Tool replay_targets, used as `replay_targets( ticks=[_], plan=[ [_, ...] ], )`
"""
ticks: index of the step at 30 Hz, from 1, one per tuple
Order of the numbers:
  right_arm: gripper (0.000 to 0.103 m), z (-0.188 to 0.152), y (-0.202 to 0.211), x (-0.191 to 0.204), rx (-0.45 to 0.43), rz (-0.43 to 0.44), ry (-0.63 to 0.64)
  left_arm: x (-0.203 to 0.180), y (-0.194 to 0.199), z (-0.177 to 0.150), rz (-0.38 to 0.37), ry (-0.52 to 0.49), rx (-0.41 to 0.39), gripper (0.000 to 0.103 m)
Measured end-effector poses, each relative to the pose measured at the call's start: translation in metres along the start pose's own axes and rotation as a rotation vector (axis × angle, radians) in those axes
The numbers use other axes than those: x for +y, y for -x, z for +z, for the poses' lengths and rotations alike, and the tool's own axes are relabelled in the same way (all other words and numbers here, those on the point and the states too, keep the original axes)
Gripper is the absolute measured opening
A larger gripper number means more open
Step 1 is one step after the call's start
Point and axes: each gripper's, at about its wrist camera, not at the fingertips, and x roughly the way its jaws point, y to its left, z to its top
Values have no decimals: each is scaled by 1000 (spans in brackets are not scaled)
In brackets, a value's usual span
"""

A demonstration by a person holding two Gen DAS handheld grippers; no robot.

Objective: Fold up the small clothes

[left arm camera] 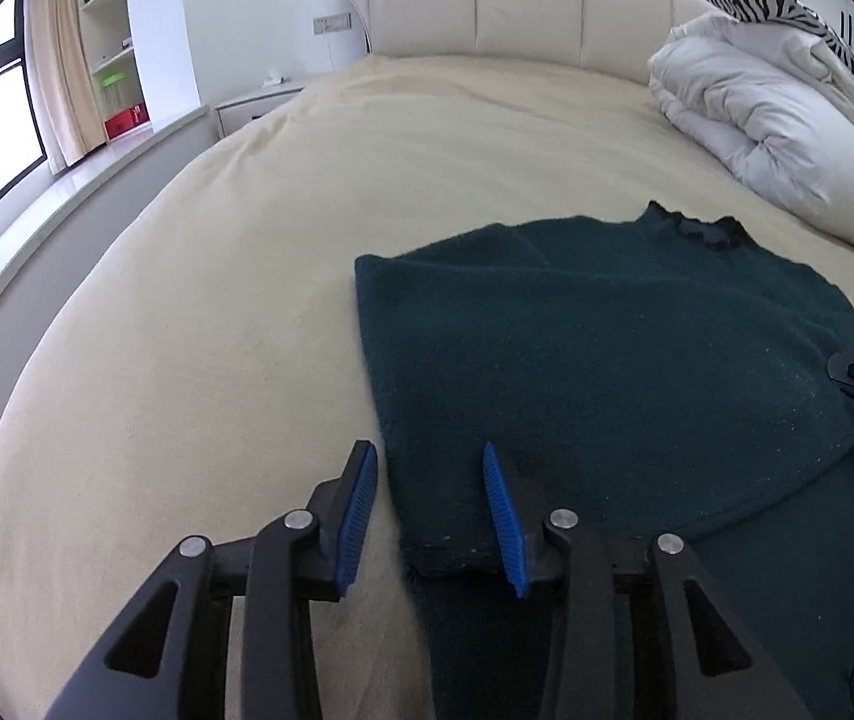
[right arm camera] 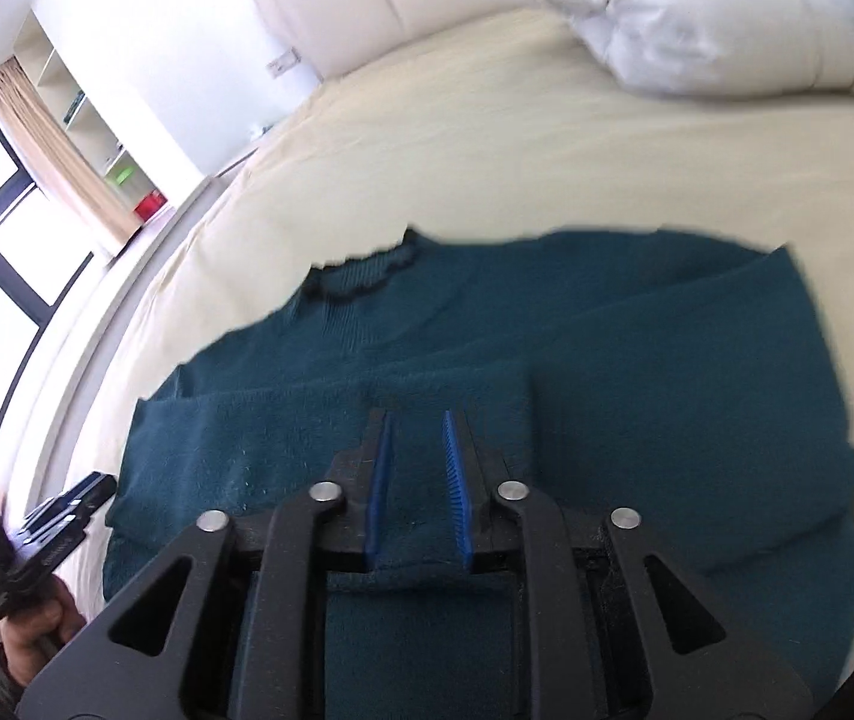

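Left wrist view shows a dark green sweater [left arm camera: 607,348] lying partly folded on the cream bed [left arm camera: 234,312], neckline toward the headboard [left arm camera: 523,0]. The left hand-held gripper [left arm camera: 431,516] stands parted over the sweater's near left edge, pads off the cloth. The right hand-held gripper [right arm camera: 417,483] is narrowly parted above the folded fabric, gripping nothing.

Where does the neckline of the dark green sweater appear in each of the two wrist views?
Left wrist view: the neckline sits right of centre, at the far edge of the sweater, below the white duvet.
Right wrist view: the neckline sits left of centre, at the sweater's far edge.
Shared landmark: the cream padded headboard, at the top of both views.
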Motion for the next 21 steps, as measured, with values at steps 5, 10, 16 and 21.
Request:
replay_targets(
  ticks=[5, 10, 16, 21],
  plan=[
    [35, -10, 23, -23, -74, 47, -55, 19, 24, -2, -21, 53, -19, 52],
    [49, -34, 100, -27, -204, -6, -33, 35, 82, -23, -110, 110, -69, 58],
    [71, -98, 201, -28, -327, -37, 21, 43, 137, -75, -277, 160, -26, 73],
    [76, -148, 249, -39, -289, -16, 12, 52, 160, -133, -376, 241, 84, 73]
  ],
)
